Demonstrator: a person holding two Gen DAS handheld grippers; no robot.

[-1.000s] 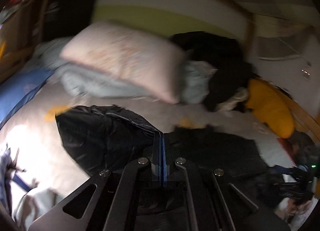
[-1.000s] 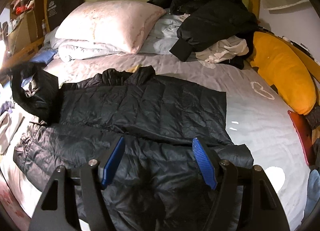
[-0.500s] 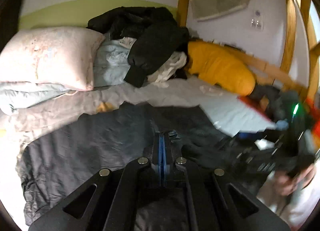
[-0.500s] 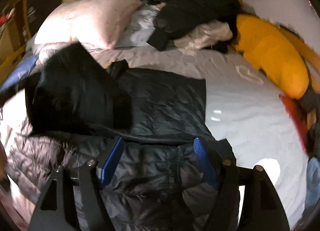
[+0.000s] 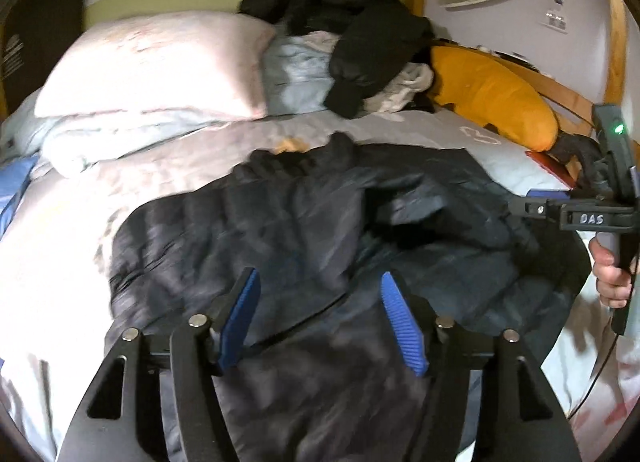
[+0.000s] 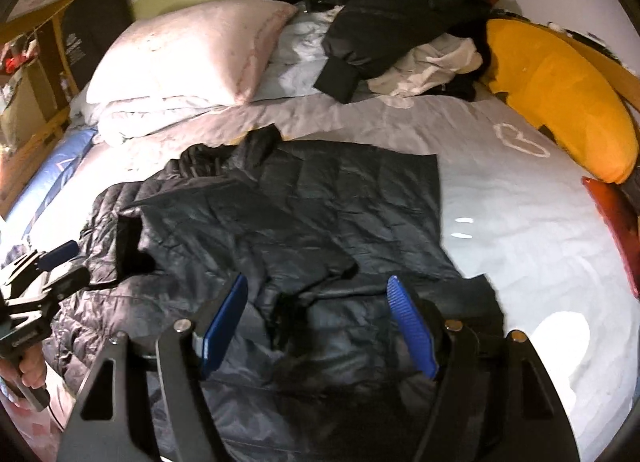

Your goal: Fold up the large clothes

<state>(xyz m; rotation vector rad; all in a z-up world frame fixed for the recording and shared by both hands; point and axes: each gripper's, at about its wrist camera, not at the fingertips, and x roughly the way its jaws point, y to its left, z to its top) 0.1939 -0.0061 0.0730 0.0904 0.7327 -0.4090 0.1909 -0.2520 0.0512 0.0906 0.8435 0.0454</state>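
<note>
The left wrist view alone shows the right gripper in a hand at the right edge of the jacket; the right wrist view alone shows the jacket's straight hem toward the yellow cushion and the other hand. The jacket lies spread on the bed, below the pillow, one sleeve folded across its body. Both the left gripper and the right gripper have fingers spread wide, holding nothing, with the jacket under and between them.
</note>
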